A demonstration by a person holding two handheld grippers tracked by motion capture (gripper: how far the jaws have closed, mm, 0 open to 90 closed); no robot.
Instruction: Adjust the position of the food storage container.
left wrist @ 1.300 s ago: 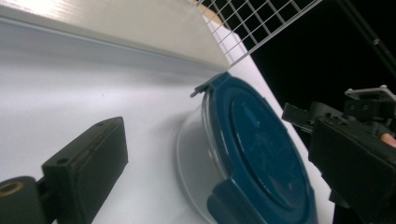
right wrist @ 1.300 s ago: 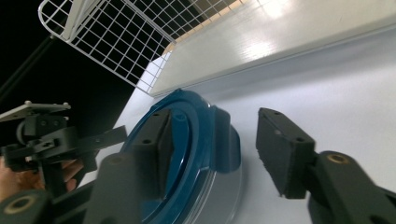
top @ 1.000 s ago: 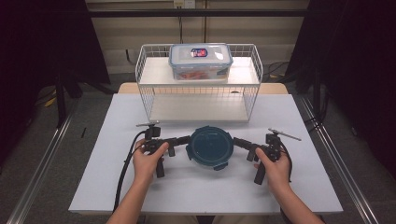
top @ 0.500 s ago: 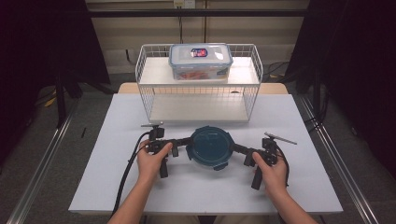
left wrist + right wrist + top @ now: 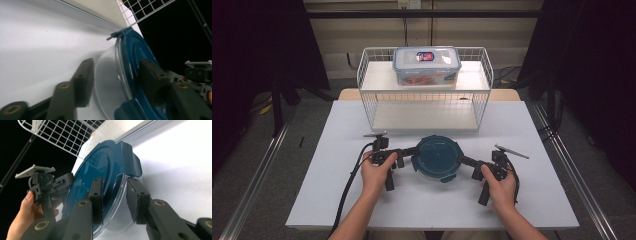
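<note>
A round container with a blue lid [image 5: 438, 158] is seen near the middle of the surface [image 5: 337, 130], toward its front edge. It is flanked by the left gripper [image 5: 408, 151] and the right gripper [image 5: 467, 161]. Both pairs of jaws have just been closing, each set over the container's rim, lid and glass between them. A wire rack [image 5: 424, 107] carrying a clear box [image 5: 427, 64] is placed at the rear edge.
</note>
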